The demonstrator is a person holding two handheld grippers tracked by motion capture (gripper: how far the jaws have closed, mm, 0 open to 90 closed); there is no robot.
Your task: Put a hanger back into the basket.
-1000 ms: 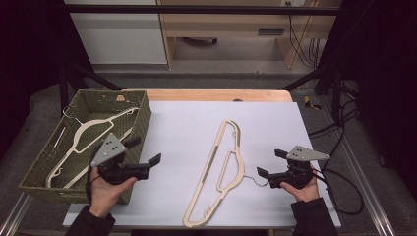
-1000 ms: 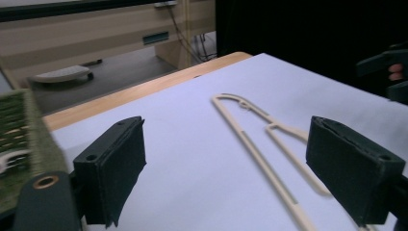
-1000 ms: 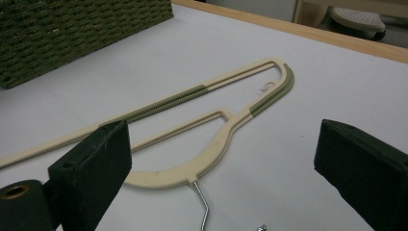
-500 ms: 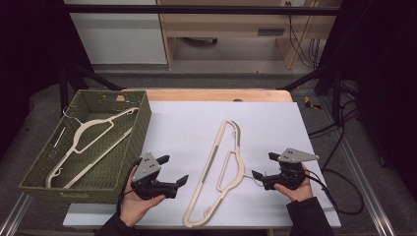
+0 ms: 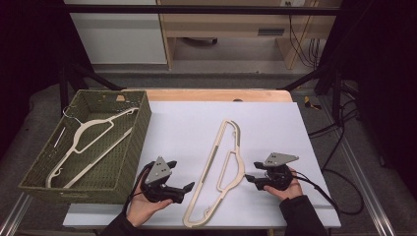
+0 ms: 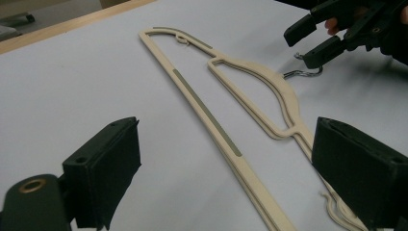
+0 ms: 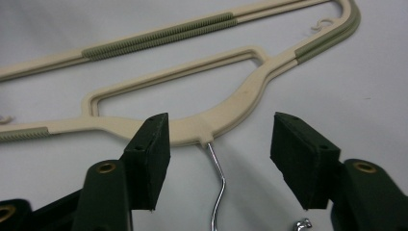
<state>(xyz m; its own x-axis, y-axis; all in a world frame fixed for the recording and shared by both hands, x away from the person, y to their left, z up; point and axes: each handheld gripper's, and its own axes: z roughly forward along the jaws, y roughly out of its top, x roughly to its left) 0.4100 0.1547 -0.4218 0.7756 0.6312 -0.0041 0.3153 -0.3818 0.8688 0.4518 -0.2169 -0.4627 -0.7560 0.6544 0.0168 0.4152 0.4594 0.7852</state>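
A cream plastic hanger [image 5: 210,160] lies flat on the white table, its metal hook [image 5: 248,177] pointing right. My left gripper [image 5: 179,175] is open just left of the hanger's lower part; in the left gripper view its jaws [image 6: 231,168] are wide apart over the hanger [image 6: 207,108]. My right gripper [image 5: 252,172] is open at the hook. In the right gripper view the hook [image 7: 219,183] runs between the open jaws [image 7: 219,163], with the hanger's neck [image 7: 226,108] just beyond. The right gripper [image 6: 312,38] also shows at the top right of the left gripper view.
A green woven basket [image 5: 142,128] stands at the table's left with a second cream hanger [image 5: 93,130] inside. The table's wooden far edge [image 5: 216,95] runs behind. Cables [image 5: 334,172] trail off the right side.
My left gripper has moved right, from beside the basket to the hanger's lower part. My right gripper has edged left up to the hook. The hanger has not moved.
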